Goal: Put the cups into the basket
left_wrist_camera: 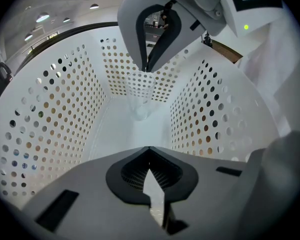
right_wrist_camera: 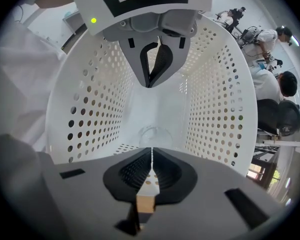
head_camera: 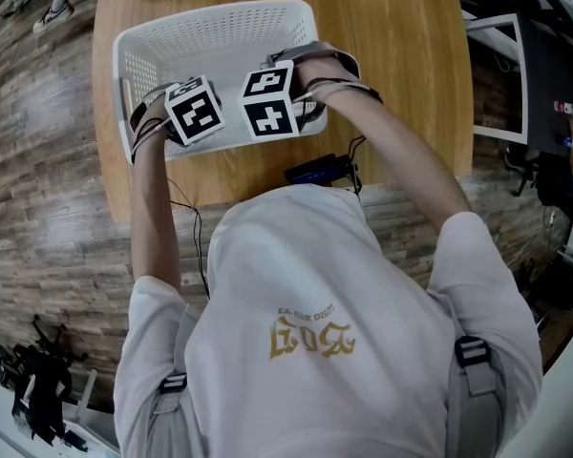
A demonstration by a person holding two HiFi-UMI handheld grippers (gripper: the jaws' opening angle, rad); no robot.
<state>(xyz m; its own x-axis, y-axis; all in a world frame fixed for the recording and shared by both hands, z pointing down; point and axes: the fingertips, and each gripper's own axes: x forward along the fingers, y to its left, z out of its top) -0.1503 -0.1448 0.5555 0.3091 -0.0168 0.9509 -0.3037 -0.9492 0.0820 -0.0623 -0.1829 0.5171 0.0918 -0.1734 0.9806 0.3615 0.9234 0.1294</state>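
Inside the white basket (right_wrist_camera: 215, 109) on the wooden table (head_camera: 401, 74), a clear cup (right_wrist_camera: 155, 134) sits on the bottom, just ahead of the right hand-held gripper (right_wrist_camera: 151, 150), whose jaws are pressed together with nothing between them. The left hand-held gripper (left_wrist_camera: 149, 149) points in from the opposite end, its jaws likewise closed and empty. This cup looks placed; no other cup shows on the table, so I judge that little remains beyond lifting both tools clear
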